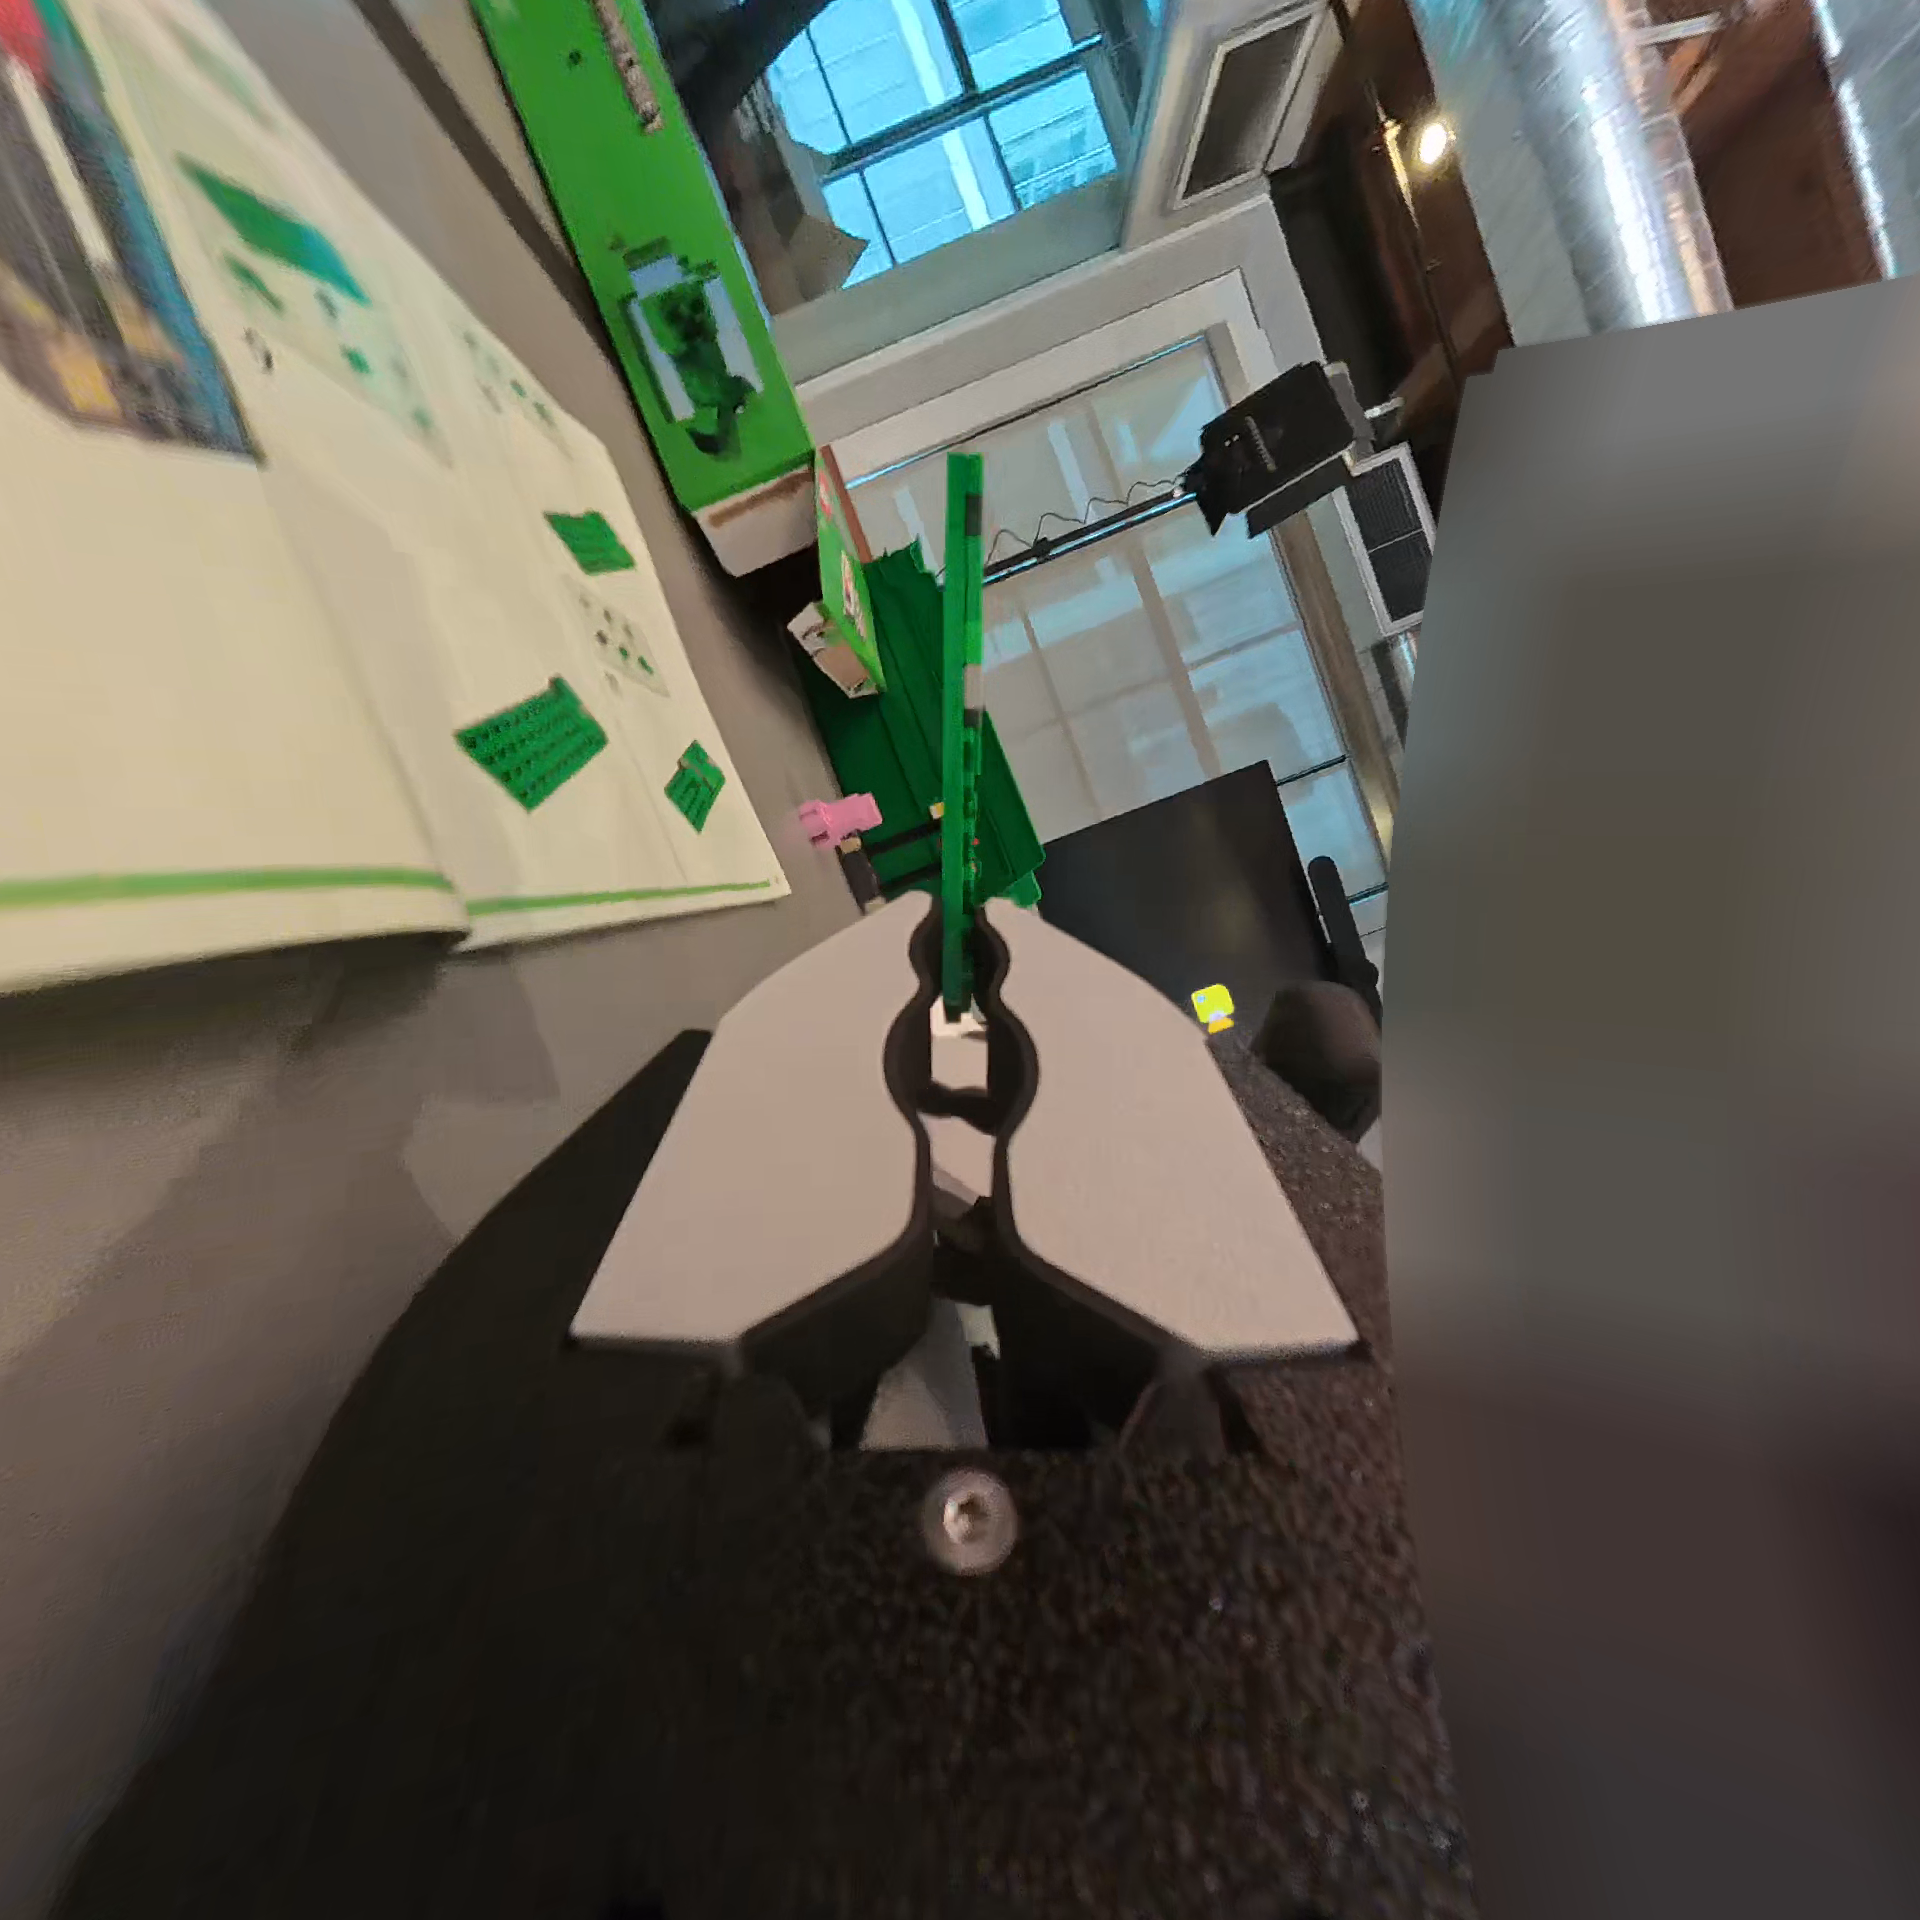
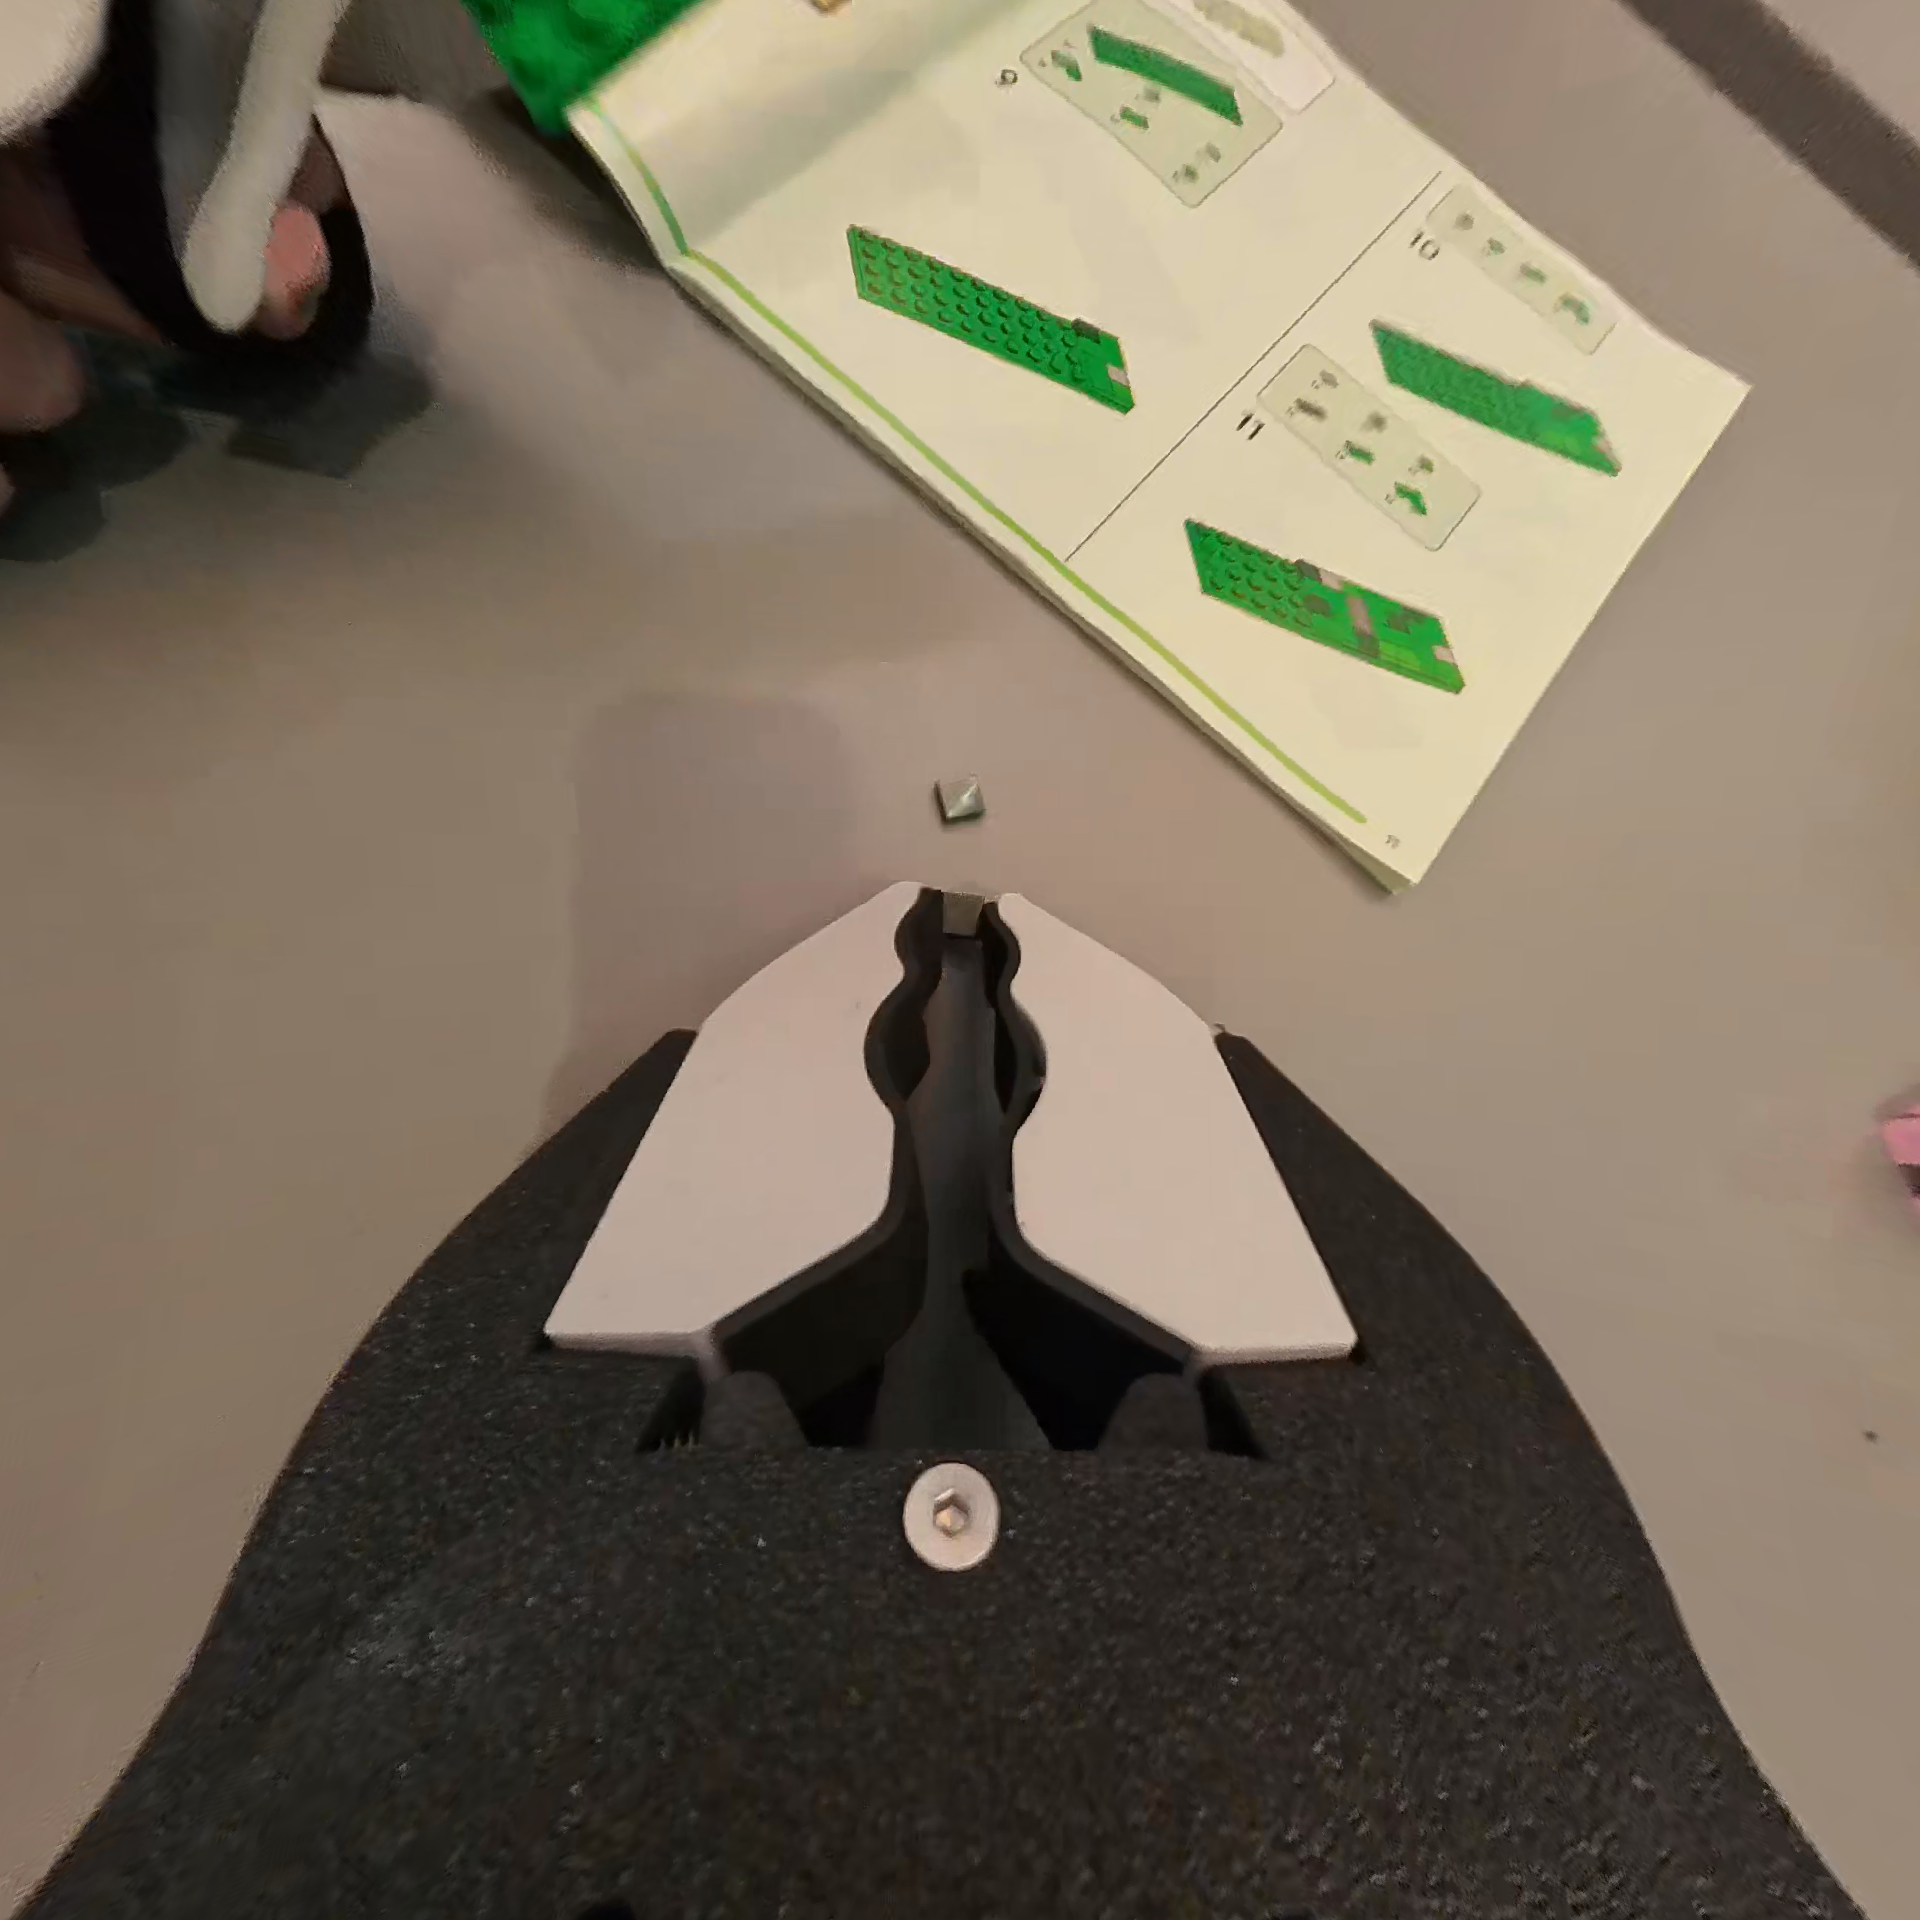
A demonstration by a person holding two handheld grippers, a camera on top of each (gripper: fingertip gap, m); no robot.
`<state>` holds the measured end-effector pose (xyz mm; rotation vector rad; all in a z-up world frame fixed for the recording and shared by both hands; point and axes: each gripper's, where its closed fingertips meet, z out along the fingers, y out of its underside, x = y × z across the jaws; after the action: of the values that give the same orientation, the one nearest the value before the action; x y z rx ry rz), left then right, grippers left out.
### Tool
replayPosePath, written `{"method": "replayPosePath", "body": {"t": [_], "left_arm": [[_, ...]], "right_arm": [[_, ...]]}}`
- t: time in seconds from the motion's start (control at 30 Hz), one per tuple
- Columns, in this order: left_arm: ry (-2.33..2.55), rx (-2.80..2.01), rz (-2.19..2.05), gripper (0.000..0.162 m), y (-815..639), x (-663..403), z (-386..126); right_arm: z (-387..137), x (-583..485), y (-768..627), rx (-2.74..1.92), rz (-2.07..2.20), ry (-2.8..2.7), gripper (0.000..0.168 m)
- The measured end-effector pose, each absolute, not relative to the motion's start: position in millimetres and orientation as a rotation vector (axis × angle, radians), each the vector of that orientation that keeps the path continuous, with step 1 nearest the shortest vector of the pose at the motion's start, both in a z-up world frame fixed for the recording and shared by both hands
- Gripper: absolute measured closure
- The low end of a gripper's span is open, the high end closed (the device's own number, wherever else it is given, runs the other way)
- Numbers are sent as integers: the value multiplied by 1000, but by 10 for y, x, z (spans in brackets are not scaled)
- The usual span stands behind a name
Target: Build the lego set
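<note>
Green lego plate (image 1: 961,707) pinched edge-on in left gripper (image 1: 961,940), lifted off the grey table (image 1: 260,1195). Right gripper (image 2: 961,914) clamps a small grey piece (image 2: 961,916) — a second grey tile (image 2: 959,802) lies just ahead. Instruction booklet (image 2: 1195,416) open nearby, green box (image 1: 665,260) beyond — pink piece (image 1: 836,818) past the plate.

From my end the colours were pretty simple. The plate (image 1: 961,686) in the left gripper (image 1: 961,935) was bright green, with a few grey, white and black bits along its edge. Both grippers had pale grey fingers (image 1: 800,1122) on speckled black bodies. The right gripper (image 2: 961,909) had a tiny grey piece (image 2: 961,916) in it, and another grey tile (image 2: 959,802) sat on the plain grey table (image 2: 416,831). The booklet (image 2: 1143,364) was cream with a green stripe and green plate drawings. The box (image 1: 665,260) was green, and a little piece (image 1: 836,818) was pink.
</note>
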<state>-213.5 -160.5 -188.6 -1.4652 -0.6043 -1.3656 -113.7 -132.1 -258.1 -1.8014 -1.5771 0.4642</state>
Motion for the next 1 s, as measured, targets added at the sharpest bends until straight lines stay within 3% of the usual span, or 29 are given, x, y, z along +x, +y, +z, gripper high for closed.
{"method": "replayPosePath", "body": {"t": [0.3, 1.0], "left_arm": [[-547, -1533, -1527, 158, -1687, -1776, -1934], [-615, -1594, -1600, 158, -1676, -1739, -2062]], "right_arm": [[-1598, -1606, -1482, -1375, 665, -1540, 162], [-1989, -1981, -1518, -1339, 540, -1863, 161]]}}
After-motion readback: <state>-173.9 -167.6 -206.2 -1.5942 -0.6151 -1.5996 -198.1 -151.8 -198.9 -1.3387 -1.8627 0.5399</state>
